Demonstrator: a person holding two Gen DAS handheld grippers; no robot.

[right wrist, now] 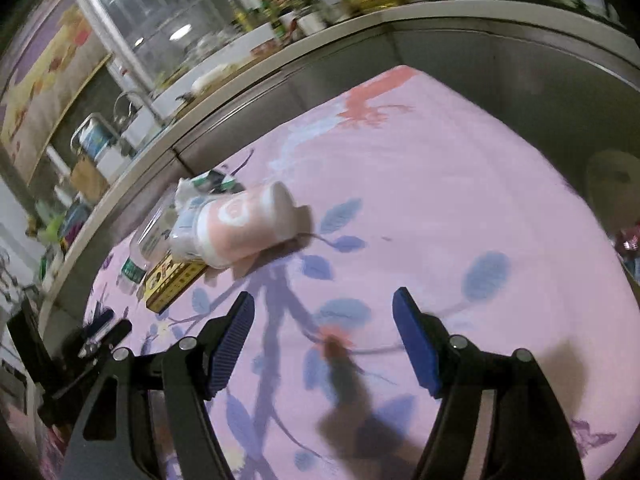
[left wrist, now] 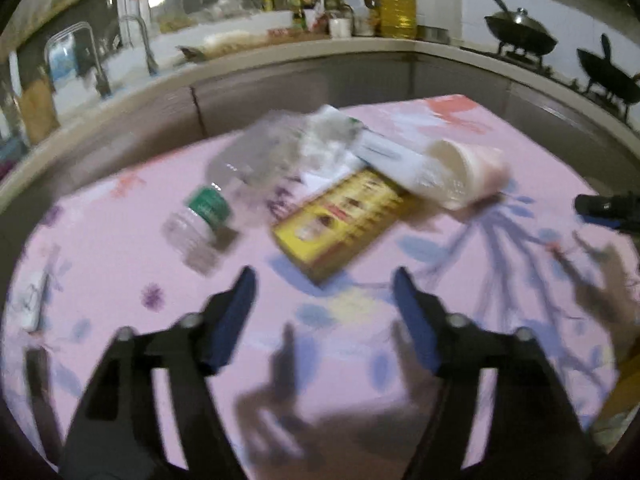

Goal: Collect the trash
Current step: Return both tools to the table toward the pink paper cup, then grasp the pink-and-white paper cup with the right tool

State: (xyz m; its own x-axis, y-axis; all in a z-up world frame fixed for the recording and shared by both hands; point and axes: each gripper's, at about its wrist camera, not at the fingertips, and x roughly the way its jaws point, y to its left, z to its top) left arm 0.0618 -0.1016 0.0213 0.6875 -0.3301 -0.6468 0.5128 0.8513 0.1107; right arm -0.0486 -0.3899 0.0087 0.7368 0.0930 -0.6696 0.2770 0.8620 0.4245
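The trash lies gathered in one loose heap toward the far side of the pink floral-clothed counter (left wrist: pixel 120 248), close to the kitchen worktop (left wrist: pixel 280 50) behind it; the grouping suggests items set out together for collection. In the left wrist view the heap consists of a clear plastic bottle (left wrist: pixel 224 196) on its side with a green label, a flat yellow carton (left wrist: pixel 340 220) lying partly under the other pieces, crumpled white paper or wrapping (left wrist: pixel 332 140) on top, and a paper cup (left wrist: pixel 464 172) tipped over with its mouth facing the camera and resting against the carton. The picture is smeared, so exact contacts within the heap cannot be confirmed. The left gripper (left wrist: pixel 324 280) hangs above bare cloth just short of the carton, its fingers spread wide with nothing between them, a posture consistent with preparing to take a piece from the near edge of the heap. The right gripper (right wrist: pixel 324 300) stands off to the heap's right over empty cloth, fingers likewise apart and empty; in its view the cup shows a pink and white printed wall. Its tip appears at the right edge of the left view. Judgement: collection has not visibly begun, as no receptacle is in view and both tools are unloaded. The toppled cup may roll when touched.
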